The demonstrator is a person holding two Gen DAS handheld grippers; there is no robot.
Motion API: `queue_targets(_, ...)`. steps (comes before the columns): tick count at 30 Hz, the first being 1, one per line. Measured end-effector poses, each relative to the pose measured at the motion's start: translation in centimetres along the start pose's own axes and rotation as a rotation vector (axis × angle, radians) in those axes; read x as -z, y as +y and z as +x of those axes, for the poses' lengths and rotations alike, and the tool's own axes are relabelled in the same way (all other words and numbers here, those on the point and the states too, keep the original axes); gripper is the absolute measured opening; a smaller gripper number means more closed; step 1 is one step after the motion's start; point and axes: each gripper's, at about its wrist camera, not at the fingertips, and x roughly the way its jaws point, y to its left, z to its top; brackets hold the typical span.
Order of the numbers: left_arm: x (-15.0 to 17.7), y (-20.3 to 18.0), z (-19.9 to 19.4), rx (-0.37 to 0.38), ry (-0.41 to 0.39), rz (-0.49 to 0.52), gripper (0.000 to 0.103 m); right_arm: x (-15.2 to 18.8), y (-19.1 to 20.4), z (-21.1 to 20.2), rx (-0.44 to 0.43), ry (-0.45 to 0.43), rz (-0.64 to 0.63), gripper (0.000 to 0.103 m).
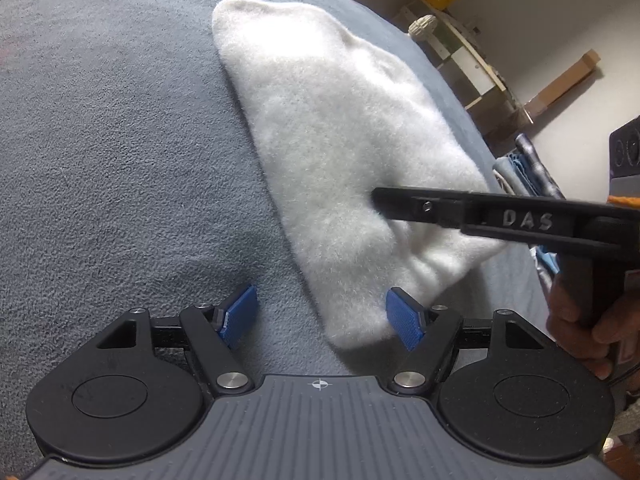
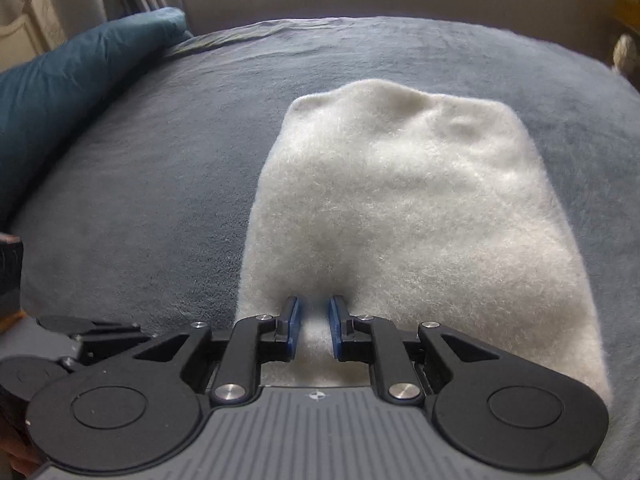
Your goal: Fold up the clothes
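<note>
A grey-blue fleece blanket (image 2: 140, 184) fills most of both views and serves as the work surface. On it lies a white fluffy garment (image 2: 400, 208), folded into a long, roughly rectangular slab. In the right wrist view it runs from the lower centre up to the middle of the frame, its far end rounded with a few soft dents. In the left wrist view the same white garment (image 1: 340, 152) stretches diagonally from the upper centre down toward the lower right.

A teal pillow (image 2: 68, 92) rests at the upper left of the right wrist view, along the blanket's edge. In the upper right of the left wrist view, beyond the bed, stand a shelf unit (image 1: 468, 52) and a long cardboard box (image 1: 564, 80) leaning against the wall.

The right gripper (image 2: 314, 320) sits at the near end of the garment, its blue pads (image 2: 294, 328) drawn close with a narrow ridge of white pile pinched between them. From the left wrist view, that same right gripper (image 1: 380, 198) reaches in from the right edge of the frame, its black finger pressed into the garment, and a hand (image 1: 580, 320) holds its grip at the lower right.

The left gripper (image 1: 322, 312) hovers at the bottom centre of its own view with its jaws spread wide and nothing between them; its right pad (image 1: 404, 316) is just beside the garment's near corner, while the other pad is over bare blanket.
</note>
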Motion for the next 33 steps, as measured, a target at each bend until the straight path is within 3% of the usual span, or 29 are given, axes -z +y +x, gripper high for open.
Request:
queue_targets(5, -0.5, -0.7, -1.5, -0.049, -0.063, 0.043, 0.072, 0.0, 0.0, -1.8, 0.000, -0.049, -0.005, 0.017)
queue_targets(10, -1.2, -1.6, -3.0, -0.094, -0.147, 0.098, 0.071, -0.5, -2.0, -4.2, 0.089, -0.125, 0.041, 0.018)
queue_targets(15, -1.9, -4.2, -4.4, -0.045, -0.303, 0.224, 0.069, -0.5, -4.7, -5.4, 0.157, -0.164, 0.084, 0.018)
queue_targets(18, -2.1, -5.7, -3.2, -0.005, -0.296, 0.295, 0.068, -0.3, -6.1, -5.7, 0.165, -0.188, 0.127, 0.018)
queue_targets(20, -2.2, -6.4, -1.9, -0.013, -0.265, 0.322, 0.056, -0.2, -6.4, -5.8, 0.166, -0.209, 0.131, 0.018)
queue_targets(23, -1.8, -6.7, -0.7, -0.032, -0.233, 0.351, 0.048, -0.1, -6.4, -6.0, 0.165, -0.243, 0.112, 0.018)
queue_targets(25, -1.3, -6.7, -0.1, -0.047, -0.217, 0.370, 0.047, -0.1, -6.6, -5.6, 0.165, -0.240, 0.111, 0.018)
queue_targets(29, -0.8, -6.9, 0.3, -0.071, -0.211, 0.394, 0.046, 0.8, -8.0, -2.7, 0.172, -0.141, 0.135, 0.016)
queue_targets(33, -0.7, -6.9, 0.4, -0.083, -0.216, 0.398, 0.047, 1.0, -8.4, -2.1, 0.163, -0.137, 0.136, 0.015)
